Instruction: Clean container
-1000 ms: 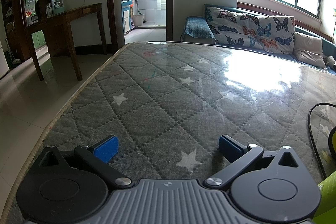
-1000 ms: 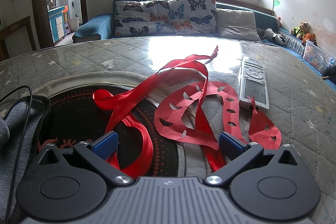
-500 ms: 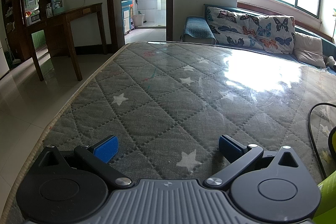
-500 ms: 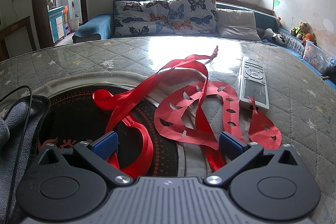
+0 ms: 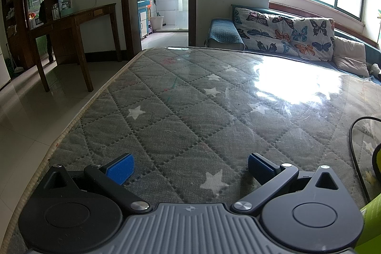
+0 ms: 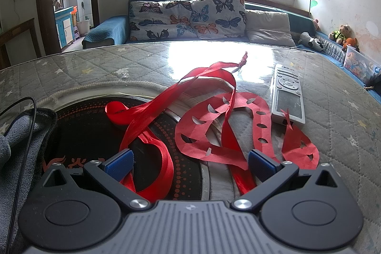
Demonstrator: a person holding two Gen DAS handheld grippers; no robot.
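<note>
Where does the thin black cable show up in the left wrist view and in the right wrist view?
Left wrist: black cable curves along the far right edge of the picture.
Right wrist: it loops at the far left, over the grey cloth.
Shared landmark: butterfly cushion.

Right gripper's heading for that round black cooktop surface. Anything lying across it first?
Yes. A red ribbon loops over the black cooktop surface just ahead of the open right gripper, and a red paper cutout overlaps its right rim.
</note>
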